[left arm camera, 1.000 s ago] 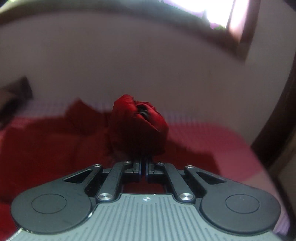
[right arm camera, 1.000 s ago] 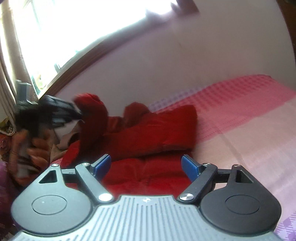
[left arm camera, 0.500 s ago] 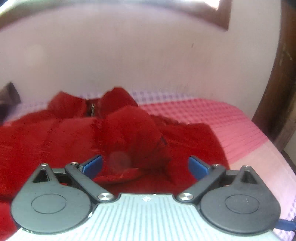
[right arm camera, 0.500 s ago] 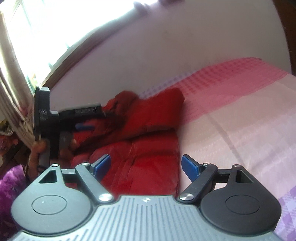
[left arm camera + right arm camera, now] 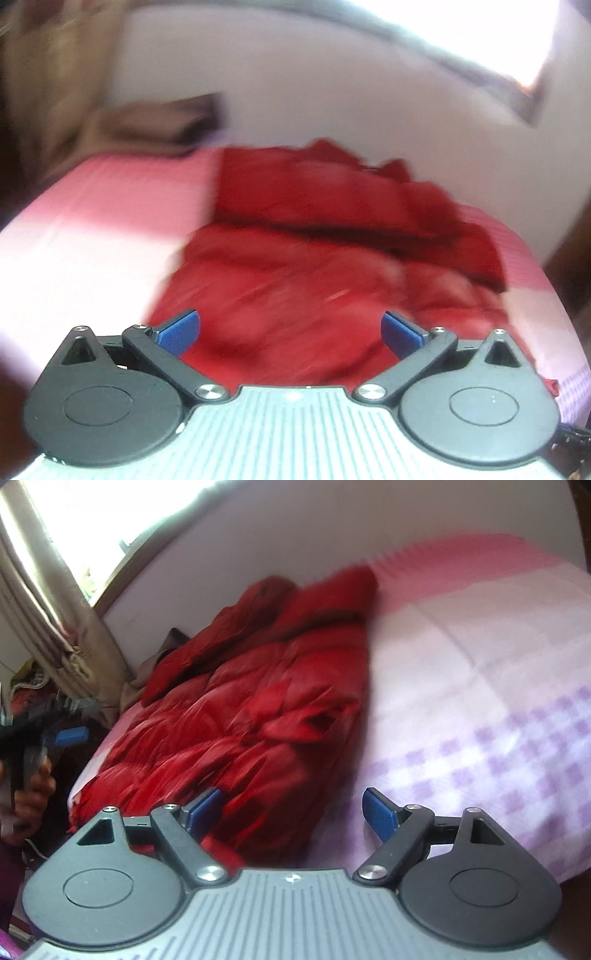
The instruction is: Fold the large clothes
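A bed (image 5: 480,657) spread with a pink and lilac checked cover stands against a plain pale wall (image 5: 332,528); a bright, washed-out window (image 5: 85,517) with a dark frame sits above it; a beige striped curtain (image 5: 44,602) hangs gathered at its side.

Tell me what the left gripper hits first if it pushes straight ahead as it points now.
Most likely the puffy red quilted jacket lying on the pink bed cover. The open left gripper points at its bulk, though blur hides the exact gap.
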The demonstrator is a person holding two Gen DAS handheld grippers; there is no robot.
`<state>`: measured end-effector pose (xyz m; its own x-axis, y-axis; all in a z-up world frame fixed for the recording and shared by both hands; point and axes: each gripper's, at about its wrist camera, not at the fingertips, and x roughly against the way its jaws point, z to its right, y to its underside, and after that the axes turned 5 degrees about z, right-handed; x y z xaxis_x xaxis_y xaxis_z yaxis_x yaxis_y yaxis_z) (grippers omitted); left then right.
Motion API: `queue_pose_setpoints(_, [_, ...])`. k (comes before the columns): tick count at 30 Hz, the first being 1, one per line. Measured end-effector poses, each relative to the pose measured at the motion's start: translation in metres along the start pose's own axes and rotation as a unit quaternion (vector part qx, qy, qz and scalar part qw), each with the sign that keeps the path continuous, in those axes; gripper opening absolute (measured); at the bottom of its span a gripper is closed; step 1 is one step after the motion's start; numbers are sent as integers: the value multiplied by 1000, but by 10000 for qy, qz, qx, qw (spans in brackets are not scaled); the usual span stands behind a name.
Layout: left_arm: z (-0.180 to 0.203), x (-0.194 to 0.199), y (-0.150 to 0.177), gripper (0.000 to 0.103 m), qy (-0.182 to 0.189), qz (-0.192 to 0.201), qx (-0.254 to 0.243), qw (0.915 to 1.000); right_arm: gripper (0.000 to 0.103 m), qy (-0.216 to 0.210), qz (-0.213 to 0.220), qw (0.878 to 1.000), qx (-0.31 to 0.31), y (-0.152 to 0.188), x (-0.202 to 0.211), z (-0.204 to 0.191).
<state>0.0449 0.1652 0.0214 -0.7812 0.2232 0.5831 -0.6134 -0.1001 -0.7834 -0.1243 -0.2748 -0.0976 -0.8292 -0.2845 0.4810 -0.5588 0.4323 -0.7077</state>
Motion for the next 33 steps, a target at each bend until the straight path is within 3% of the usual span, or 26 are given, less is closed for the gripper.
queue_pose_setpoints(4, [-56, 14, 26, 102, -428, -142, 555, 9974, 74, -141, -52, 9998, -128, 10, -11, -7])
queue_pose_setpoints(8, [-81, 8, 46, 102, -283, -288, 926, 9949, 73, -206, -54, 9992, -339, 8, -23, -9])
queue_pose_setpoints(14, [-100, -20, 73, 101, 369, -572, 1281, 9894, 74, -549, -61, 9921, -1126, 3, -33, 12])
queue_pose_setpoints(16, [-104, -29, 77, 82, 694, -755, 1608, 9816, 73, -589, -82, 9922, -1094, 3, -33, 13])
queue_pose_setpoints(17, [-105, -32, 80, 66, 807, -787, 1681, 9793, 72, -579, -96, 9926, -1058, 2, -33, 12])
queue_pose_setpoints(18, [-104, -31, 80, 58, 772, -749, 1636, 9806, 61, -529, -114, 9935, -1004, 1, -34, 10])
queue_pose_setpoints(19, [-100, -28, 78, 54, 707, -675, 1545, 9831, 37, -491, -149, 9945, -913, 1, -35, 8])
queue_pose_setpoints(22, [-91, -15, 72, 39, 562, -543, 1425, 9867, 16, -519, -280, 9951, -798, 1, -42, 5])
queue_pose_setpoints(27, [-81, 20, 58, 27, 673, -376, 1519, 9854, 9, -866, 22, 9908, -1040, -8, -21, 8])
queue_pose_setpoints(30, [-68, 40, 55, 20, 990, -283, 1304, 9861, 9, -971, 237, 9891, -1085, -13, 6, 6])
queue_pose_setpoints(33, [-52, 50, 63, 20, 921, -270, 886, 9914, 9, -943, 312, 9895, -1051, -12, 26, 6])
